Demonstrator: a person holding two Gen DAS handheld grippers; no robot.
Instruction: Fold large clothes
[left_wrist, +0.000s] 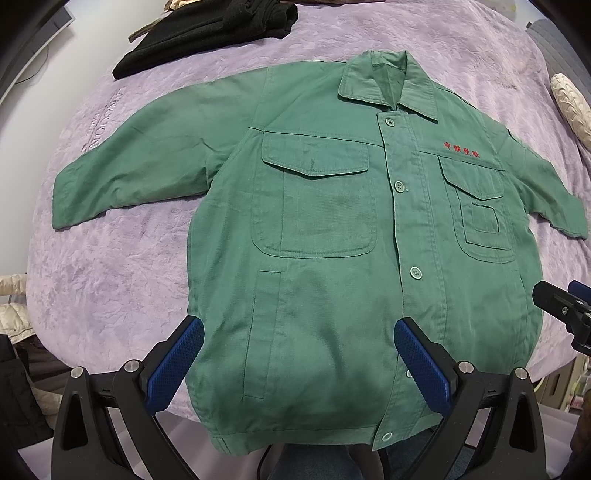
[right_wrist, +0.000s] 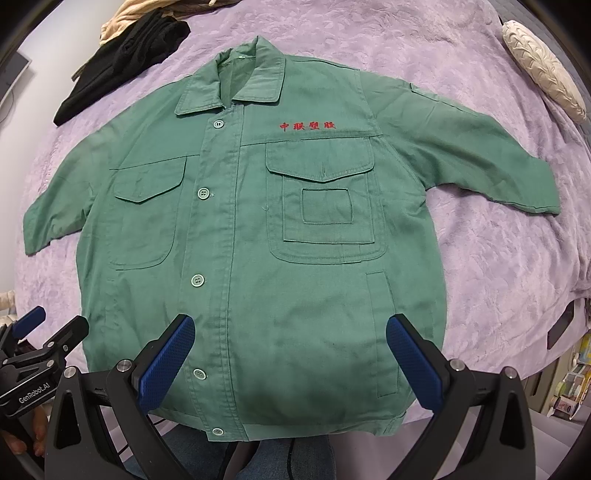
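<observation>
Nearest the lens, the left gripper (left_wrist: 299, 347) and right gripper (right_wrist: 290, 341) both gape wide and grasp nothing, hovering over the hem of the green jacket (left_wrist: 332, 229). It lies buttoned and face up ahead of them on the purple bedspread (left_wrist: 129, 266), sleeves spread. Far beyond it lie black clothes (left_wrist: 207, 33); off right, a cream pillow (right_wrist: 543, 62).
</observation>
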